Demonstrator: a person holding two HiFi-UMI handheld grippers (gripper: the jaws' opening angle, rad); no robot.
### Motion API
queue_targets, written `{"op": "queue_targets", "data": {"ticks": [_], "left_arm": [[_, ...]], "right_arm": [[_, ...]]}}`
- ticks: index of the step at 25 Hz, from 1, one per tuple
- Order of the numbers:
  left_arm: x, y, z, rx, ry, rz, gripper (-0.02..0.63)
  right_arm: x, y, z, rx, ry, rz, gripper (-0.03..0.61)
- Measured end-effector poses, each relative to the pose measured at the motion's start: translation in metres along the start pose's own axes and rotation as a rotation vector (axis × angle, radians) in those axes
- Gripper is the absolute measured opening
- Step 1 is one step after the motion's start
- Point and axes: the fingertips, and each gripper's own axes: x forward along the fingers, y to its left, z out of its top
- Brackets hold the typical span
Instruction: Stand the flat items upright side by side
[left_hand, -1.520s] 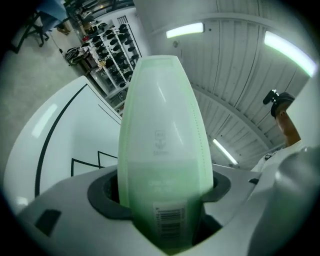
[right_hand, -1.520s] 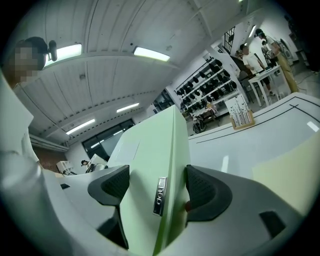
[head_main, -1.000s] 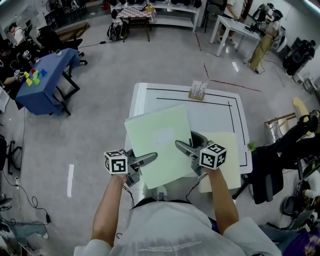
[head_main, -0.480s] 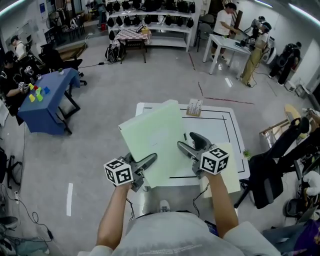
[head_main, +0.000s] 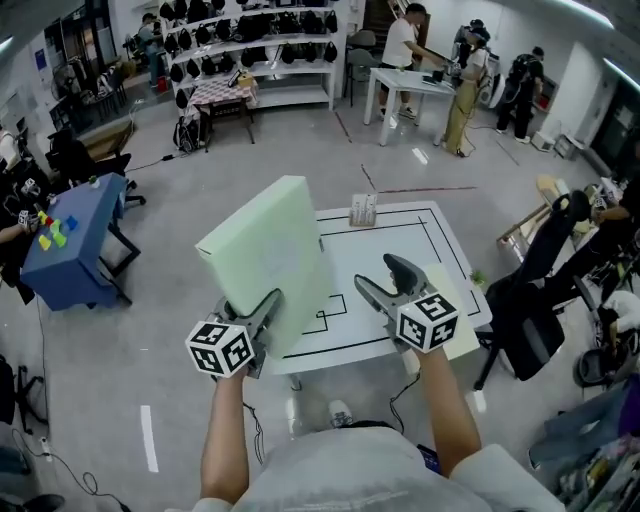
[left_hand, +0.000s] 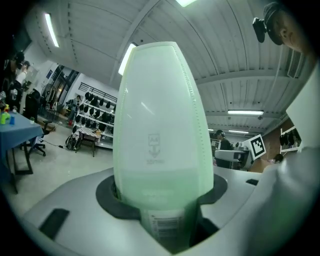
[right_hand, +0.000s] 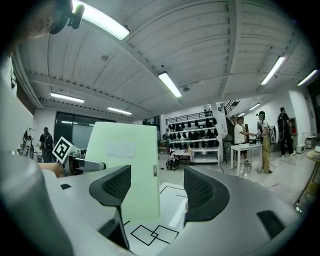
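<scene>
The left tongs (head_main: 262, 312) are clamped on the bottom edge of a pale green box (head_main: 265, 250), their jaws having drawn in on it. The box is up in the air above the near left corner of the table (head_main: 395, 250), on end and leaning a little. The right tongs (head_main: 378, 275) stand just beside it with nothing between the jaws, which have just been closing slightly but remain apart. As I see it the risk lies in that single low grip: the box is tall, with most of its weight above the pads, so it could swing round in the jaws or slip out as it comes down, unless the right tongs steady it. Once on its narrow edge with nothing to lean on, it may simply topple. A second flat item, a cream folder (head_main: 462, 335), lies at the near right corner and seems to jut past the edge, so a stray nudge could send it to the floor. On the box, "A4" is embossed with small print beneath that I cannot read. There is also a barcode sticker (left_hand: 162, 225) by the jaws, a blank white label (right_hand: 122, 149) on the face and a tiny illegible spine tag (right_hand: 155, 171).
</scene>
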Motion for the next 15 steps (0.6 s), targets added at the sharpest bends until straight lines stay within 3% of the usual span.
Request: {"op": "queue_targets", "data": {"ticks": [6, 15], "left_arm": [[-0.001, -0.007, -0.018, 0.027, 0.054, -0.009, 0.287], [0.038, -0.026, -0.06, 0.112, 0.125, 0.02, 0.287]], "right_arm": [[-0.041, -0.004, -0.002, 0.02, -0.038, -0.128, 0.35], [-0.077, -0.044, -0.017, 0.1, -0.071, -0.233, 0.328]]}}
